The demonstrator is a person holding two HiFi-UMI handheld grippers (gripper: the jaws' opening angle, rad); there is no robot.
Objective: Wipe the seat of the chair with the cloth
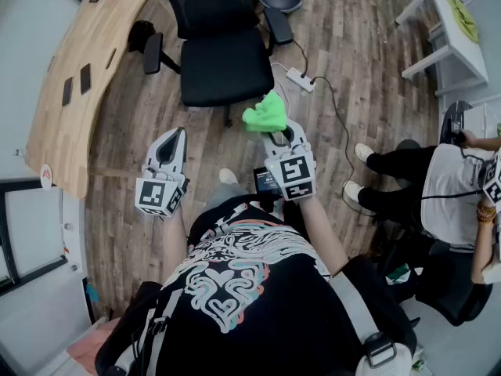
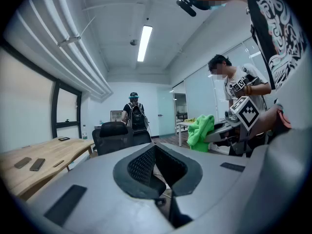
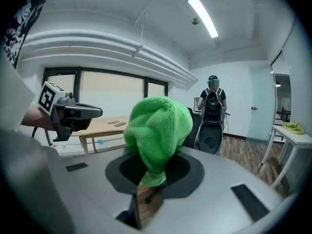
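The black office chair (image 1: 223, 69) stands ahead of me, its seat bare. A bunched green cloth (image 1: 264, 114) hangs in the air just short of the seat's near right corner, with my right gripper (image 1: 275, 134) shut on it. In the right gripper view the cloth (image 3: 158, 130) bulges up from between the jaws and hides most of the chair. My left gripper (image 1: 178, 137) hovers over the floor left of the cloth, shut and holding nothing. In the left gripper view its pads (image 2: 141, 167) meet, and the chair (image 2: 116, 135) and the cloth (image 2: 200, 130) show beyond them.
A curved wooden desk (image 1: 78, 77) runs along the left, with phones lying on it. A power strip (image 1: 300, 79) and its cable lie on the floor right of the chair. A seated person (image 1: 438, 178) is at the right. A white table (image 1: 450, 30) stands at the far right.
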